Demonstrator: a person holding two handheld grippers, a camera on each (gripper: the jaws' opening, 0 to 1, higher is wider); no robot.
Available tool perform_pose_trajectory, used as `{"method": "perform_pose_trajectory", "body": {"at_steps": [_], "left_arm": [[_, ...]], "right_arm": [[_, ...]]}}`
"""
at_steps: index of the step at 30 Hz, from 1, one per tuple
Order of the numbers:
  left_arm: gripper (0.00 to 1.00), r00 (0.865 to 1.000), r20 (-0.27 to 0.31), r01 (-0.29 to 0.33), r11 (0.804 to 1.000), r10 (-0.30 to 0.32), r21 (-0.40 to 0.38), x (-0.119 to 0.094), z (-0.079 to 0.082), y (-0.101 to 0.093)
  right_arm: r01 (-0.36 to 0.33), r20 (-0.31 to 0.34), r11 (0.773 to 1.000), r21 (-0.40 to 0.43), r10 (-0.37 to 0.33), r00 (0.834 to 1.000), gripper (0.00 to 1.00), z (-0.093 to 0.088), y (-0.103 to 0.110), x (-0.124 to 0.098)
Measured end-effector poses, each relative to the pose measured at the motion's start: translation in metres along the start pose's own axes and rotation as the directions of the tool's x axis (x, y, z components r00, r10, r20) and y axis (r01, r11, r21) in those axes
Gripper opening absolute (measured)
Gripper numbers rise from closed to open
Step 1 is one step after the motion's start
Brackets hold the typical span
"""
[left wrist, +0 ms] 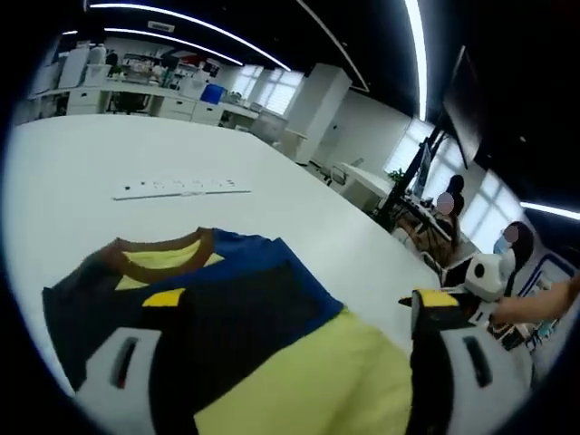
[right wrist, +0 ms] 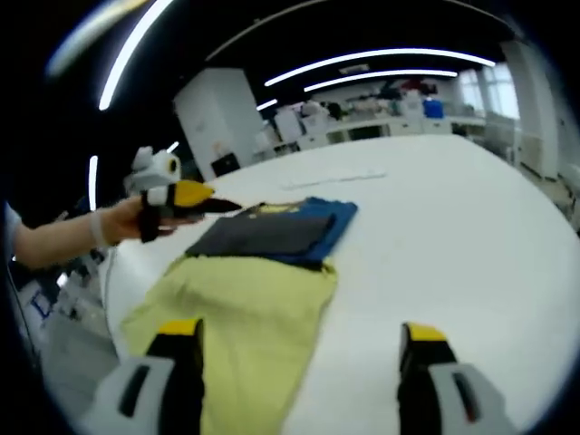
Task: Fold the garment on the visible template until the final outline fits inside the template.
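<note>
I am holding both grippers over a white desk (right wrist: 471,217) where the shirt (left wrist: 227,308) is lying flat: yellow body, dark chest panel, blue shoulders and a brown collar. In the left gripper view it is lying right under my left gripper (left wrist: 290,362), collar pointing away from me; in the right gripper view it is sitting toward the desk's left edge, with my right gripper (right wrist: 299,362) hovering near its yellow hem. Both pairs of jaws are standing spread apart and gripping nothing. The left gripper (right wrist: 177,201) is also showing across the shirt in the right gripper view, held in a hand (right wrist: 122,220).

I judge the cloth to be light, limp and prone to wrinkling, so I would pinch it at a hem corner or sleeve edge and drag slowly. I cannot make out any template outline. A long white strip (left wrist: 181,188) is lying further up the desk. Around us an open office is stretching out, with ceiling light strips and people seated.
</note>
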State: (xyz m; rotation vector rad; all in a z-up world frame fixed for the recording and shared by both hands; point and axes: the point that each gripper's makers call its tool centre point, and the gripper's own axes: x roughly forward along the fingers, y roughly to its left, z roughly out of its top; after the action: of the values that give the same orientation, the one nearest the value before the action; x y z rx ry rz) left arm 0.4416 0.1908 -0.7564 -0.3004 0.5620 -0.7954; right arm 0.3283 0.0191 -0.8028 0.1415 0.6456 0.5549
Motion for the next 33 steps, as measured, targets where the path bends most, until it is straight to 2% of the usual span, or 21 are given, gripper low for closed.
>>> {"method": "perform_pose_trajectory", "body": {"at_steps": [3, 5, 10, 13, 19, 24, 27, 31, 33], "left_arm": [[0.96, 1.000, 0.002, -0.015, 1.000, 0.015, 0.001, -0.014, -0.003, 0.007], [0.96, 0.999, -0.001, -0.050, 0.998, 0.050, 0.033, -0.029, -0.008, 0.014], [0.94, 0.998, 0.002, -0.070, 0.997, 0.070, 0.029, -0.058, -0.014, 0.014], [0.93, 0.996, 0.012, -0.089, 0.996, 0.089, 0.018, -0.073, -0.016, 0.020], [0.93, 0.992, 0.009, -0.128, 0.992, 0.128, 0.003, -0.106, -0.029, 0.029], [0.91, 0.987, 0.005, -0.159, 0.987, 0.159, 0.008, -0.134, -0.043, 0.024], [0.90, 0.982, 0.007, -0.186, 0.983, 0.186, 0.005, -0.149, -0.050, 0.031], [0.90, 0.978, -0.003, -0.208, 0.978, 0.208, -0.007, -0.163, -0.059, 0.040], [0.88, 0.977, -0.009, -0.213, 0.977, 0.212, -0.022, -0.169, -0.065, 0.035]], "right_arm": [[0.002, 0.003, 1.000, -0.005, -0.002, 1.000, 0.89, 0.001, -0.001, -0.001], [0.003, 0.004, 1.000, -0.006, -0.003, 1.000, 0.89, 0.002, -0.001, -0.003], [0.000, -0.003, 1.000, -0.021, 0.000, 1.000, 0.87, 0.001, 0.001, -0.009], [0.004, -0.006, 1.000, -0.028, -0.004, 1.000, 0.86, 0.000, -0.001, -0.010], [0.001, -0.021, 0.999, -0.043, -0.002, 1.000, 0.84, -0.002, 0.000, -0.013], [-0.003, -0.022, 0.999, -0.048, 0.002, 1.000, 0.83, 0.000, 0.002, -0.016], [-0.004, -0.019, 0.999, -0.045, 0.004, 1.000, 0.82, -0.001, 0.003, -0.017], [-0.010, -0.026, 0.999, -0.048, 0.008, 1.000, 0.81, -0.003, 0.006, -0.018], [-0.013, -0.033, 0.998, -0.057, 0.011, 0.999, 0.81, -0.006, 0.009, -0.019]]}}
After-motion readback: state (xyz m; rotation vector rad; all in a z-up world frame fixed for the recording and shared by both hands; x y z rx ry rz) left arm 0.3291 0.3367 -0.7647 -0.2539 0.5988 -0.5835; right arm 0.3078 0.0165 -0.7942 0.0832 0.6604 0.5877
